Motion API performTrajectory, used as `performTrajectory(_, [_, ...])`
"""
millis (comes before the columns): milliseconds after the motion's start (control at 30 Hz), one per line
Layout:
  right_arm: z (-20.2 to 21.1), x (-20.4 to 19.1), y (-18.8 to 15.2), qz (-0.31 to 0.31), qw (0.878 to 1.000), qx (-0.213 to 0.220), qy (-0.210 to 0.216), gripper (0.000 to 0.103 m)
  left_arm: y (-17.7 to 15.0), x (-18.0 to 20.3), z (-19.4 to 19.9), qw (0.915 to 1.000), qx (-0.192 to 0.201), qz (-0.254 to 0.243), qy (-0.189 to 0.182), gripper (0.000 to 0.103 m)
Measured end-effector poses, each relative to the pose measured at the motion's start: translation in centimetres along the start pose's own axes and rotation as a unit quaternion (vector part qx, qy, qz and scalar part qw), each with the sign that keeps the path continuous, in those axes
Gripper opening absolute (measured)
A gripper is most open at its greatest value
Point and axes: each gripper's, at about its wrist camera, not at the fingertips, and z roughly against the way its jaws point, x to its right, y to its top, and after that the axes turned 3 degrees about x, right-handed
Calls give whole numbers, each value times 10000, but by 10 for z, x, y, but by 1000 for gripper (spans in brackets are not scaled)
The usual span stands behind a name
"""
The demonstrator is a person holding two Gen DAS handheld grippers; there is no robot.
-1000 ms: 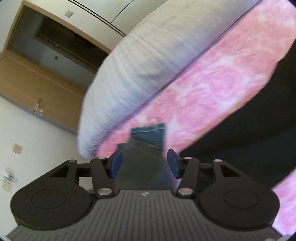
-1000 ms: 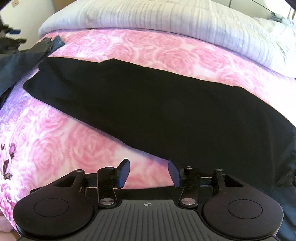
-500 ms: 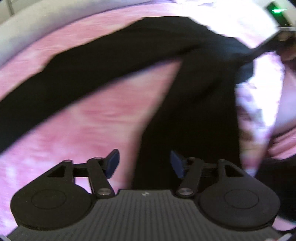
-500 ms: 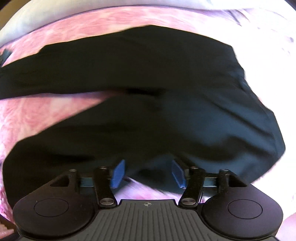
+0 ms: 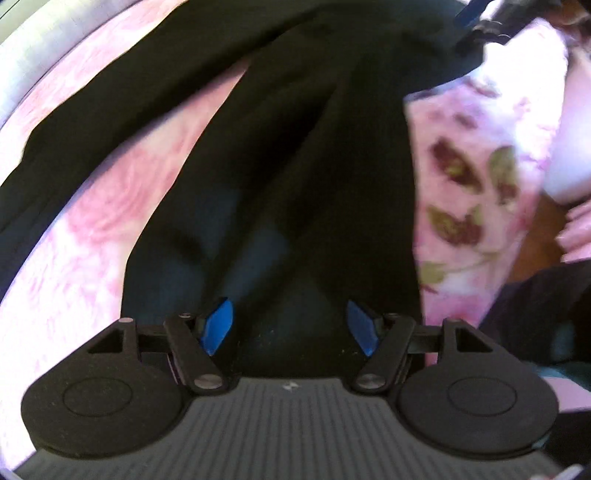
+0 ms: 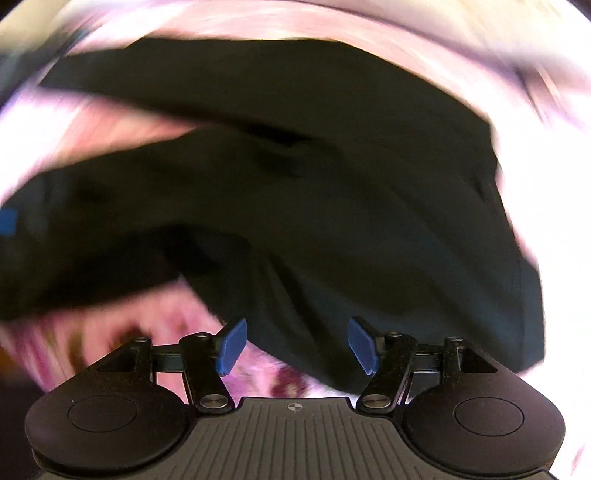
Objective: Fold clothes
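Item: black trousers (image 5: 303, 155), spread on the pink rose-print bedspread (image 5: 110, 206). In my left view the two legs run away from me and join at the far end; the nearer leg passes directly under my left gripper (image 5: 290, 326), its hem end nearest to me. The other leg angles off to the far left. In my right view the same garment (image 6: 332, 192) fills the middle of the frame, rumpled into broad soft folds, with its near edge lying under my right gripper (image 6: 295, 345).

Tools: both grippers have their blue pads spread apart with nothing between them. Left fingertips (image 5: 218, 325) sit over cloth. Of the right fingertips (image 6: 232, 345), the left pad is over pink bedspread and the right pad over black fabric. My right gripper also shows at the far right corner of the left view (image 5: 480, 14).

Handling, by my judgement: light, limp, thin cloth; it will drape and sag, not hold shape. Not fragile. It may drag or bunch on the soft bedding.

Hold: pinch a hem or edge, taking all layers at once, one gripper to each corner. The right view is blurred, so the exact edge there is uncertain.

Also present: a pale grey quilt (image 5: 22, 74) at the far left.
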Motion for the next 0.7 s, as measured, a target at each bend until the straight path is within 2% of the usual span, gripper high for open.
performTrajectory(33, [0, -12, 0, 616, 9980, 134, -56, 64, 0, -2, 2, 9997, 15, 248, 4, 65])
performTrajectory(100, [0, -37, -1, 1729, 9838, 458, -142, 64, -3, -7, 12, 9986, 117, 511, 124, 65])
performTrajectory(200, [8, -69, 1, 2464, 9627, 1099, 193, 64, -15, -14, 26, 9981, 126, 550, 229, 65])
performTrajectory(267, [12, -98, 1, 2987, 9448, 1336, 179, 64, -28, -21, 32, 9980, 72, 580, 249, 65])
performTrajectory(333, [11, -128, -2, 3551, 9233, 1458, 135, 64, -42, -26, 35, 9981, -6, 587, 205, 65])
performTrajectory(467, [-8, -192, -11, 4741, 8690, 1364, 391, 64, -72, -37, 49, 9970, 122, 758, -81, 65])
performTrajectory(500, [-14, -203, -11, 4936, 8589, 1302, 413, 64, -79, -40, 53, 9963, 155, 833, -129, 65])
performTrajectory(533, [-16, -211, -6, 4990, 8558, 1282, 466, 47, -84, -40, 55, 9954, 173, 923, -167, 65])
performTrajectory(567, [-14, -214, 5, 4842, 8639, 1217, 665, 8, -89, -40, 57, 9941, 189, 1050, -191, 66])
performTrajectory(600, [-8, -212, 19, 4611, 8754, 1242, 753, 3, -92, -39, 57, 9926, 197, 1181, -188, 66])
performTrajectory(700, [16, -196, 69, 3755, 9113, 1433, 891, 3, -93, -35, 57, 9833, 305, 1773, -257, 68])
